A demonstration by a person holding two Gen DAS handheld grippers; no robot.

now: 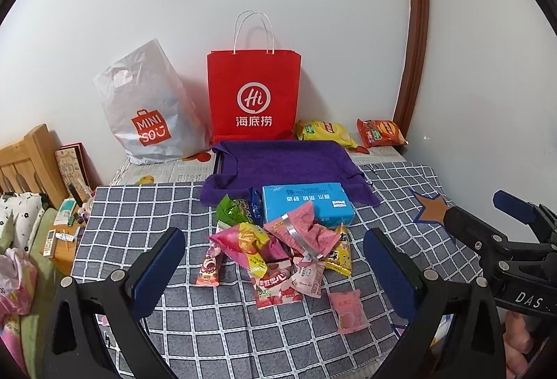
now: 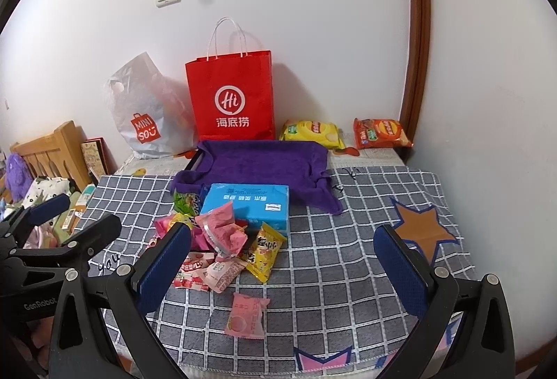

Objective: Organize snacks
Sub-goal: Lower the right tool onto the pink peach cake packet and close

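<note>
A white bag point(image 1: 146, 107) leans on the wall at the far left, a red bag point(image 1: 253, 93) beside it. In front lies a purple towel point(image 1: 285, 166), then a blue box point(image 1: 306, 205) touching the snack pile point(image 1: 278, 246) on the checked cloth point(image 1: 139, 211). One pink packet point(image 2: 245, 316) lies apart, nearer. Two chip bags point(image 2: 311, 132) sit far right. The left gripper point(image 1: 275, 264) and right gripper point(image 2: 282, 260) both hover wide open, holding nothing.
</note>
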